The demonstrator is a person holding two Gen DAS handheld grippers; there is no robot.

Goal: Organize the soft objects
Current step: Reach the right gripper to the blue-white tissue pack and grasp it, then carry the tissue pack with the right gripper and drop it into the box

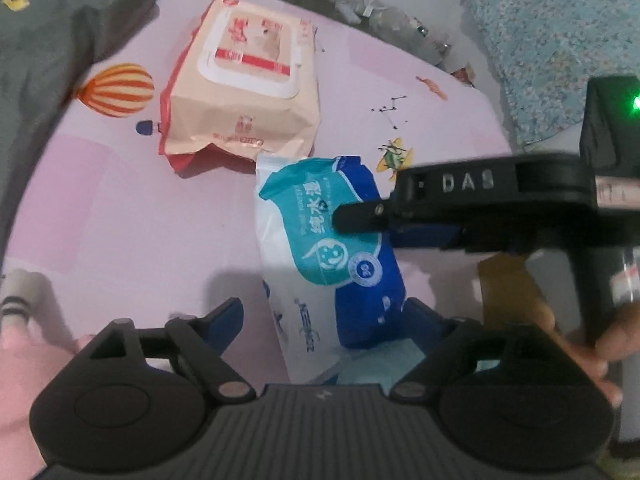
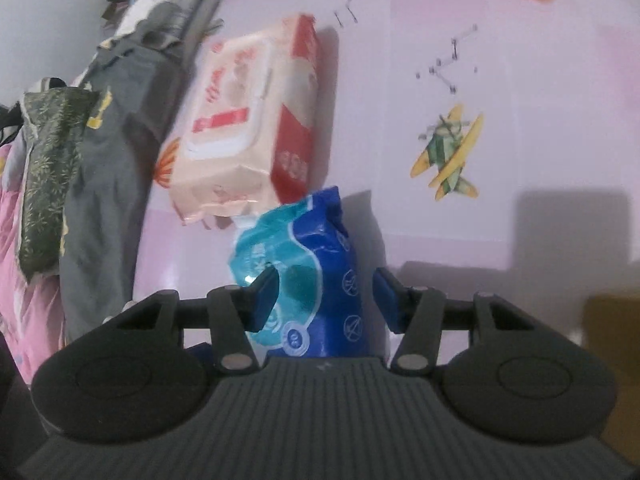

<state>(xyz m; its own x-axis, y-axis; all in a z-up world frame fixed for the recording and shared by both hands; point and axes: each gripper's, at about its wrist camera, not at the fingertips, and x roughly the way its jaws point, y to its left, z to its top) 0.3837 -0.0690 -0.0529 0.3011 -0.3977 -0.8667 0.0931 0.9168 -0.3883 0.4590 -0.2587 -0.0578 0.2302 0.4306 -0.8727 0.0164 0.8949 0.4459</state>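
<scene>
blue-and-teal wipes pack [image 2: 304, 276] lies on the pink sheet [image 2: 440, 220] between the right gripper [image 2: 326, 294]'s spread fingers, long axis toward 12 o'clock; left gripper [image 1: 324, 316] open, further back.

Right gripper [image 2: 325, 300] fingers spread around the blue wipes pack [image 2: 316, 280].

Soft blue-and-teal plastic wipes pack [image 1: 332, 256] lying flat on near bedsheet, larger peach-and-red lidded wipes pack [image 1: 248, 84] just beyond, touching
</scene>
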